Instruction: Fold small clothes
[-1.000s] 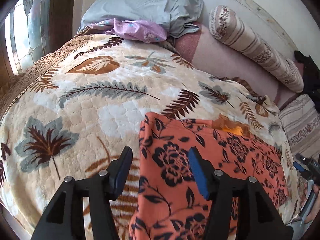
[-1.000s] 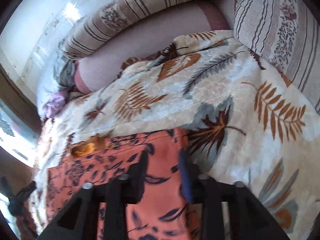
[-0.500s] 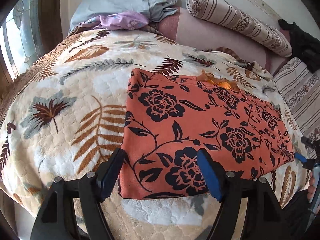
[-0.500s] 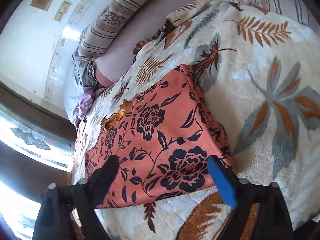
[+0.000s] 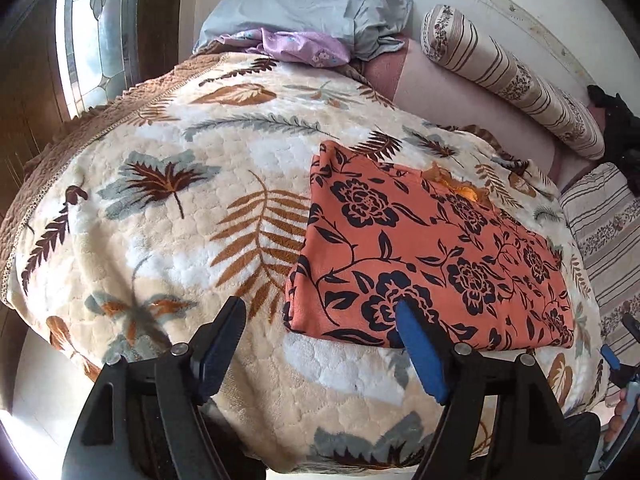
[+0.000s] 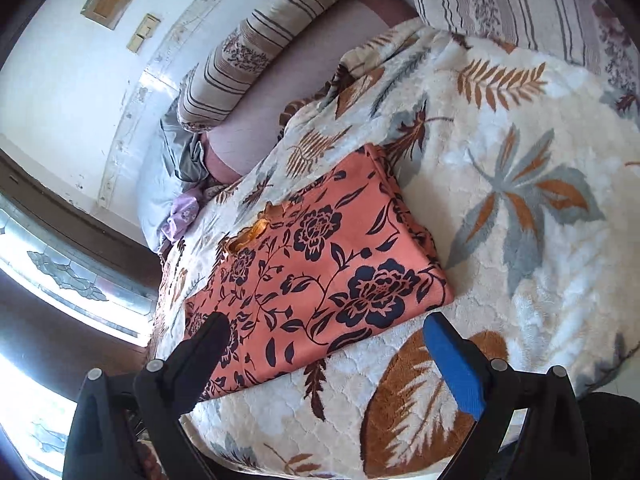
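An orange garment with dark flowers [image 5: 432,256] lies folded into a flat rectangle on the leaf-patterned blanket [image 5: 168,216] of a bed, apparently set down so its layers stay put. The left claw [image 5: 320,320], which has just been widening its jaws, stands spread and empty just off the garment's near edge. The right claw [image 6: 324,340] is likewise spread and empty, beside the near corner.
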Demonstrator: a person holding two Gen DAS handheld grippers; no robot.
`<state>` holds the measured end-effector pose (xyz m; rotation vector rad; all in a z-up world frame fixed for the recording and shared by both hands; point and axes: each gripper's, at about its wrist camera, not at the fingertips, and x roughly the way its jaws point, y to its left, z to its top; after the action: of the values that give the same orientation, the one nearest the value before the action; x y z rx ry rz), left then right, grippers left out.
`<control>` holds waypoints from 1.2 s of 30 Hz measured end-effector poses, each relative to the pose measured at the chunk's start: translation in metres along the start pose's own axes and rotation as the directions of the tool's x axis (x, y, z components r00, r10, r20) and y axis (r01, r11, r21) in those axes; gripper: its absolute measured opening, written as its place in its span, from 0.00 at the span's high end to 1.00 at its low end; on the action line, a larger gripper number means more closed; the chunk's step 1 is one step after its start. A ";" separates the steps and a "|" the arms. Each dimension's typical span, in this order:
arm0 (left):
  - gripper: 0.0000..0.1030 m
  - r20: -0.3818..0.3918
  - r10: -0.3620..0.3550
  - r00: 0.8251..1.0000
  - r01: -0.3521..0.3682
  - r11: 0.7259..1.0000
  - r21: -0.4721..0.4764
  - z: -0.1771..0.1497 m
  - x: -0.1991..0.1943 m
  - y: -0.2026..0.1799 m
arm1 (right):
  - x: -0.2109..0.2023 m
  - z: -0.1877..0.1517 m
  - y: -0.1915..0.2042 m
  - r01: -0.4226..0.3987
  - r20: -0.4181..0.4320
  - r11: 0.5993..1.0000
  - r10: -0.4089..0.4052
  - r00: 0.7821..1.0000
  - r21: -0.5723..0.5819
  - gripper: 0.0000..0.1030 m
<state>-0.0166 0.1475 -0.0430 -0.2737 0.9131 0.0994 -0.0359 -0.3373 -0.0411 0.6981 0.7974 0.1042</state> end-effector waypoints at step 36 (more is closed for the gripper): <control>0.19 -0.027 0.038 0.999 -0.035 0.992 0.125 0.020 0.062 -0.079 | 0.080 -0.021 -0.066 -0.061 -0.082 0.938 0.094 0.992 0.342 0.02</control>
<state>0.0521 0.0754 -0.0649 -0.1430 0.9497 0.0720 -0.0046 -0.3506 -0.1414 1.0583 0.8921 0.0729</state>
